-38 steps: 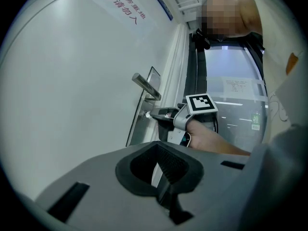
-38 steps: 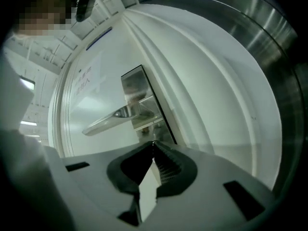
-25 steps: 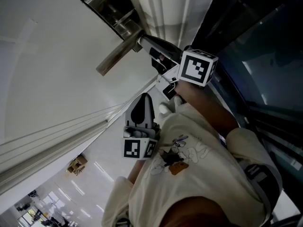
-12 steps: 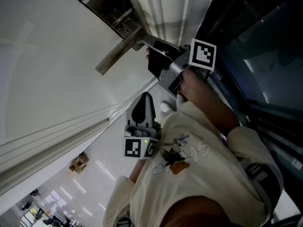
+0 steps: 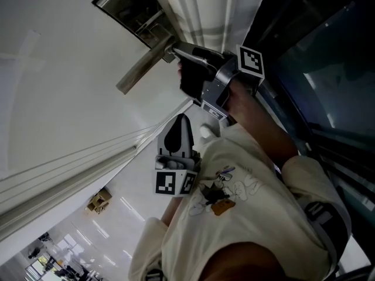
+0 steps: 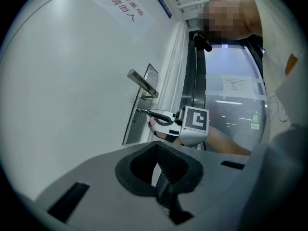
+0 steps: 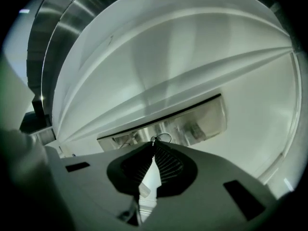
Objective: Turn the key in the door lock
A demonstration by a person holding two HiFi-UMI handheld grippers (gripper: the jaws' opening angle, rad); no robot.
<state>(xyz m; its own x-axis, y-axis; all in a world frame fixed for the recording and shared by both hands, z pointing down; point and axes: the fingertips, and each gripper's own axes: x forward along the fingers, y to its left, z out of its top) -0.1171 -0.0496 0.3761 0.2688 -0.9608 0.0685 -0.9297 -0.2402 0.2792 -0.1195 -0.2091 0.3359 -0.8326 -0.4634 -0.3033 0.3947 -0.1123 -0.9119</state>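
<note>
A steel lock plate (image 5: 130,12) with a lever handle (image 5: 142,70) is fixed on the white door. My right gripper (image 5: 175,52) is at the plate just below the handle, shut on the key (image 6: 140,112) in the lock. In the right gripper view its jaws meet at the tips (image 7: 154,144), with the key's wire ring (image 7: 164,137) showing just past them against the plate (image 7: 204,121). The left gripper (image 5: 181,118) hangs back below the right one, shut and empty, pointing toward the door (image 6: 72,81).
The door's edge and a dark glass panel (image 5: 328,69) run along the right. The person's pale shirt (image 5: 246,215) fills the lower foreground. A red-lettered sign (image 6: 118,5) hangs on the wall above the handle (image 6: 143,83).
The right gripper has rolled about its own axis at the lock, its marker cube turning to a new face. The left gripper has stayed where it was.
</note>
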